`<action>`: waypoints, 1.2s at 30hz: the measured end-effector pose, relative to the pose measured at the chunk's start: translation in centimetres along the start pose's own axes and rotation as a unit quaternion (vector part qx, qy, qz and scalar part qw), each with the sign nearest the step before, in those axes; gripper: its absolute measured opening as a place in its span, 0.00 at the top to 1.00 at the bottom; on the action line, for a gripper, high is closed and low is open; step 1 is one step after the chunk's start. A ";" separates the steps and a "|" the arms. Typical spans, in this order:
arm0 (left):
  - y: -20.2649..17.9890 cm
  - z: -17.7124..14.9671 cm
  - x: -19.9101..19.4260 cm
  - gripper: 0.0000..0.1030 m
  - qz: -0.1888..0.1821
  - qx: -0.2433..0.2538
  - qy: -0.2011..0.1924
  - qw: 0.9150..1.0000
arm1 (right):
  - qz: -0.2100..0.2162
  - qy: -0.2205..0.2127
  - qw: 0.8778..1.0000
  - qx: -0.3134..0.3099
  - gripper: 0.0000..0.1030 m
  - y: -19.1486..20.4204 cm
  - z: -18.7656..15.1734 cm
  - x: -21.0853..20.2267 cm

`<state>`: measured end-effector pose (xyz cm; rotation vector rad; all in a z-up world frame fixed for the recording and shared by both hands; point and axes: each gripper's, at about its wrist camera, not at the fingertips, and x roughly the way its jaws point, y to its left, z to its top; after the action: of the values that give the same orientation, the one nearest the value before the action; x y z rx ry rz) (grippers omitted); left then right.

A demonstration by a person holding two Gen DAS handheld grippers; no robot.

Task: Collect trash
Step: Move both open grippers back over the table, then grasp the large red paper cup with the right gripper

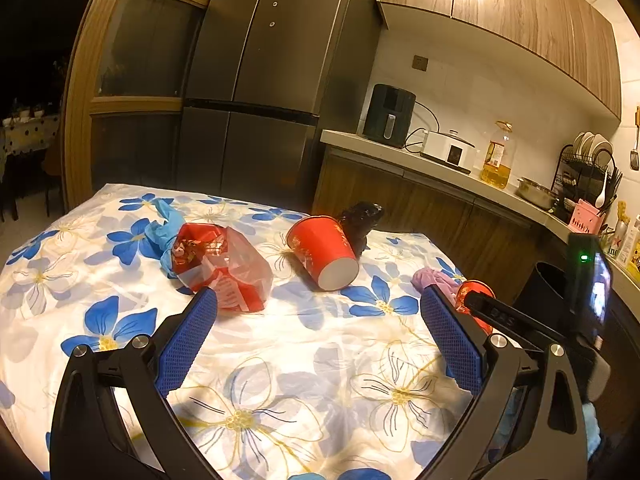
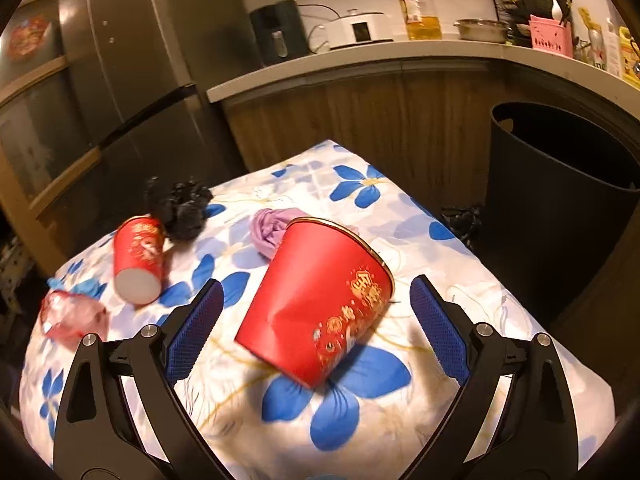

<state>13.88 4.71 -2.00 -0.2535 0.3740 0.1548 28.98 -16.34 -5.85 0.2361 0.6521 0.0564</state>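
Trash lies on a table with a floral cloth [image 1: 280, 360]. In the left wrist view there is a crumpled red plastic bag [image 1: 222, 268], a blue glove [image 1: 162, 232], a tipped red paper cup [image 1: 322, 254], a black crumpled bag [image 1: 360, 220] and a purple wad [image 1: 434, 278]. My left gripper [image 1: 318, 296] hovers open over bare cloth, with the red bag by its left fingertip. In the right wrist view a second red cup [image 2: 316, 304] lies on its side between the wide-apart fingers of my right gripper [image 2: 316, 286], which is open. The fingers do not touch the cup.
A tall black bin [image 2: 560, 184] stands on the floor beyond the table's right corner, with a black scrap [image 2: 460, 216] beside it. A kitchen counter [image 2: 360, 64] with appliances and an oil bottle [image 2: 420, 12] runs behind. A dark fridge [image 1: 260, 80] stands at the far left.
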 end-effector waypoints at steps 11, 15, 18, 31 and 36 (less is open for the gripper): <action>0.9 0.0 1.1 0.06 -0.001 -0.006 0.010 1.000 | -0.033 0.016 0.999 -0.003 0.29 0.1 -0.3 2.6; 0.8 0.0 1.4 0.06 -0.003 -0.005 0.012 1.000 | -0.033 0.012 0.999 -0.011 0.36 0.0 -0.4 2.4; 0.7 -0.1 1.5 0.06 -0.004 -0.003 0.013 1.000 | -0.029 0.012 0.999 -0.012 0.39 -0.3 -0.5 2.1; -1.4 -0.3 2.1 0.06 -0.025 0.011 0.025 0.999 | -0.007 -0.001 1.000 -0.014 0.51 -2.1 -0.9 0.3; -3.0 -0.5 3.0 0.06 -0.043 0.022 0.032 0.998 | 0.004 -0.013 1.000 -0.016 0.62 -3.4 -0.8 -0.8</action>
<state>17.06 2.06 -2.93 -0.2301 0.4283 0.0539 27.74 -19.55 -6.82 0.2077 0.6242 0.0712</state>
